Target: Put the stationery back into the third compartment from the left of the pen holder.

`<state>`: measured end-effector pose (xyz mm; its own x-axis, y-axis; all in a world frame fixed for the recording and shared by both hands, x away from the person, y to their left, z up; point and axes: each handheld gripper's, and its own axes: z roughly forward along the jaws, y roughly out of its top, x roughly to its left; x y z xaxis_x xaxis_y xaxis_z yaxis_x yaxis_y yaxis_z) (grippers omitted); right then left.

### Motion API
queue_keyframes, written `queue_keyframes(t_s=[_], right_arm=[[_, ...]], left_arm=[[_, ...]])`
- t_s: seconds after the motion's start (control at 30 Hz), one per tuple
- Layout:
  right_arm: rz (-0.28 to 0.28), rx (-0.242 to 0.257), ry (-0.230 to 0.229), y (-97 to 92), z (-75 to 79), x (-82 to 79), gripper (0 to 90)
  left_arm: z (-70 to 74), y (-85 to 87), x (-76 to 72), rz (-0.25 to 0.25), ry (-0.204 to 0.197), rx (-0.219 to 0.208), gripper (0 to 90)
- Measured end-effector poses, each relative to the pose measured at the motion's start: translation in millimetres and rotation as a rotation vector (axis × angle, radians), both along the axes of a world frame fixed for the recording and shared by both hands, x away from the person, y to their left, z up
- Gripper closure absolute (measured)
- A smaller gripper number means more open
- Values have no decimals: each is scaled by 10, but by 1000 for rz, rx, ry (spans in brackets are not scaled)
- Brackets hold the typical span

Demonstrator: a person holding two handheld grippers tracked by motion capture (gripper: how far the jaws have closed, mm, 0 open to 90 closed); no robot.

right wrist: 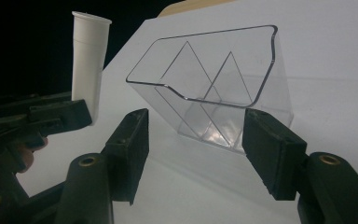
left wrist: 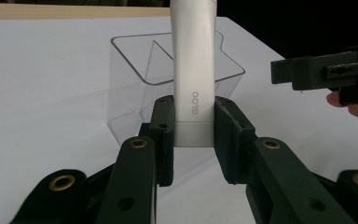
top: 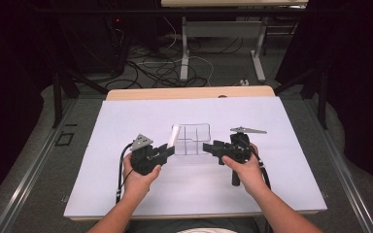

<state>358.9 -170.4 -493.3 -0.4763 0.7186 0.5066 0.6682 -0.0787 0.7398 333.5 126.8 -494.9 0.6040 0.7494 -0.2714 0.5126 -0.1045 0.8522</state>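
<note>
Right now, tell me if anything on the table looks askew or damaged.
Nothing stands out. The clear divided organizer sits upright and intact on the white table, and the white tube stands upright in the left hand-held gripper.

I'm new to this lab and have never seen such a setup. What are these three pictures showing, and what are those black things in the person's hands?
A person sits at a table covered in white and holds a hand-operated two-jaw gripper in each hand. The high view looks down from above; the other two pictures come from cameras riding on each gripper, looking along its black jaws. On the table stands a clear plastic organiser with compartments. The left gripper is clamped on a white tube, held upright beside the organiser. The right gripper has its jaws open, with a corner of the organiser showing between them; they do not press on it.
</note>
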Motion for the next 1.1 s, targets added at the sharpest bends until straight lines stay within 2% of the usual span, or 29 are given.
queue_keyframes(t_s=[0.1,0.23,0.43,0.53,0.63,0.77,0.93,0.97,1.0,1.07,1.1], right_arm=[[1,16,13,4,-1,-20,417],[-8,46,7,15,-17,-38,432],[8,99,44,78,-28,-78,465],[10,121,72,88,-34,-88,482],[3,184,105,110,-36,-101,494],[-25,259,95,153,-61,-131,519],[-22,231,104,199,-89,-150,560],[-29,240,104,211,-96,-152,570],[-18,227,106,205,-106,-155,583],[-28,232,109,226,-115,-149,594],[-14,223,118,218,-118,-149,598]], left_arm=[[-24,-72,-28,-16,6,1,714],[-51,-136,-51,-34,11,13,715],[-102,-270,-88,-67,11,34,715],[-122,-323,-108,-68,14,30,715],[-131,-352,-119,-79,12,33,715],[-143,-389,-132,-80,11,39,714],[-153,-405,-134,-89,7,49,715],[-156,-411,-137,-91,9,48,715],[-155,-414,-143,-96,18,47,715],[-162,-428,-144,-94,6,45,715],[-163,-430,-141,-100,3,49,714]])
